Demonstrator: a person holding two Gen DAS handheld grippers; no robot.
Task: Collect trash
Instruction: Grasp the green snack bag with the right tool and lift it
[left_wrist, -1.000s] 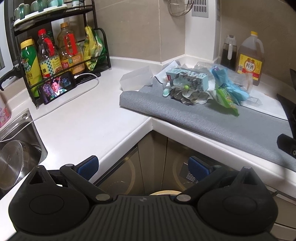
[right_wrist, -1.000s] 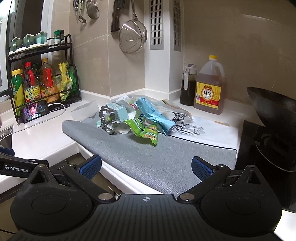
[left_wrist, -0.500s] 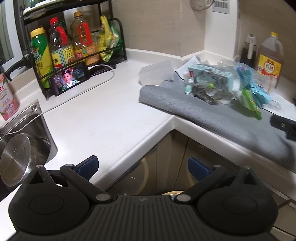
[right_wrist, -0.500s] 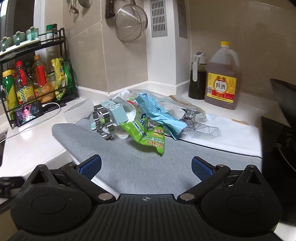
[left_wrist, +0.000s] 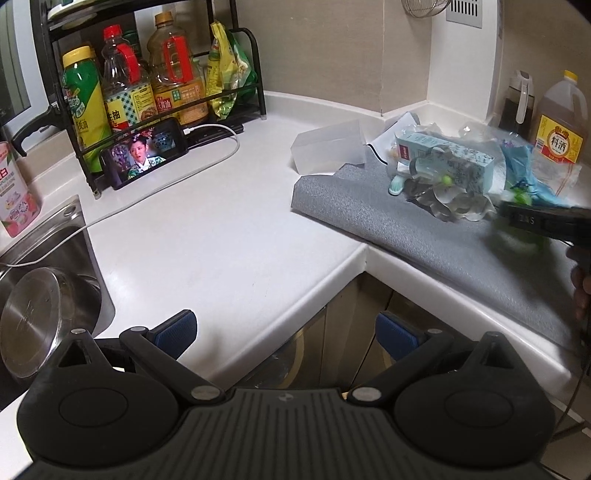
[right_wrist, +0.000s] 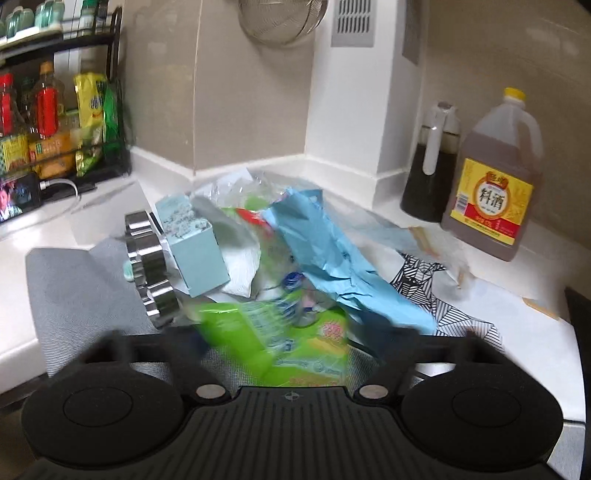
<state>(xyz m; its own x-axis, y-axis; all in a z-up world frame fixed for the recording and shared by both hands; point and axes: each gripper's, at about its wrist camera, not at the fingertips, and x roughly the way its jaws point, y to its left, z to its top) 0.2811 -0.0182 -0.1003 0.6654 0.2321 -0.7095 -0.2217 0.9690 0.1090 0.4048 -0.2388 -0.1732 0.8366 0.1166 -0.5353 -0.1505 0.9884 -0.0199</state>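
Since a second ago the right hand-held gripper (right_wrist: 291, 332) has closed in on the trash pile (right_wrist: 295, 240), jaws just narrowing around the green wrapper (right_wrist: 258, 332) at lower centre; blur hides any contact. From the left wrist, the left hand-held gripper (left_wrist: 286, 330) gapes wide, empty, below the worktop (left_wrist: 221, 229) edge.

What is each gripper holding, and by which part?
Left gripper: nothing, open. Right gripper jaws have just been closing around the green wrapper, at its near end; blur hides whether they grip it yet.
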